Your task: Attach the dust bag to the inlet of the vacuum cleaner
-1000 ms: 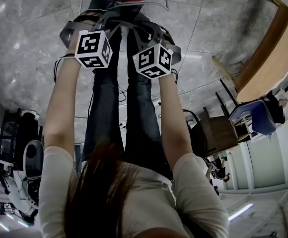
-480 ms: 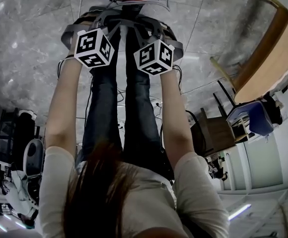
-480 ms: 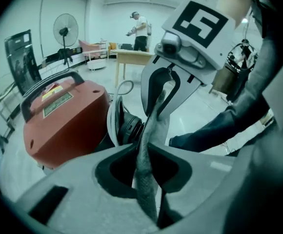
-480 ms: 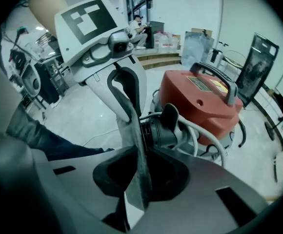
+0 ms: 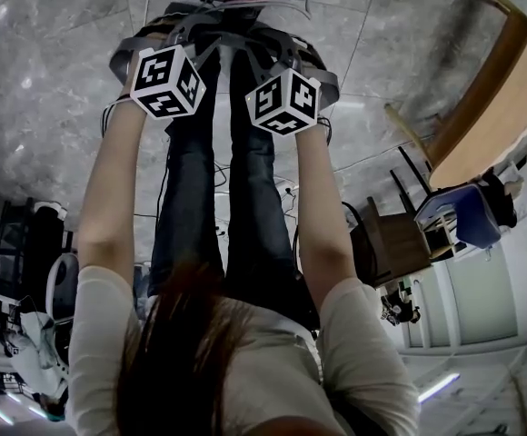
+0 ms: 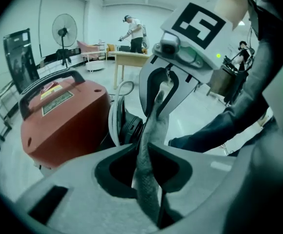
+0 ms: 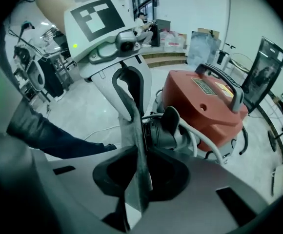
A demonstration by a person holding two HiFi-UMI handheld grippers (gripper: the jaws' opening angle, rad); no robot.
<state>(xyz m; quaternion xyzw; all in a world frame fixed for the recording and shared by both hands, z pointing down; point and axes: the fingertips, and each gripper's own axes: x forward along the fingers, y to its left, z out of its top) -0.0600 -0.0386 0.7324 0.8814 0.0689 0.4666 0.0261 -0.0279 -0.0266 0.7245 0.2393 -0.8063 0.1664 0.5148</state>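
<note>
Fabric of the grey dust bag (image 6: 155, 108) is pinched in both nearly closed grippers: the left gripper (image 6: 144, 152) and the right gripper (image 7: 137, 162) each clamp an edge, stretching it taut between them. Just beyond sits the black inlet (image 7: 163, 130) of the red vacuum cleaner (image 6: 66, 118) on the floor (image 7: 78, 111). Such thin holds may slip, or the bag's mouth could miss the inlet and bunch beside it.
</note>
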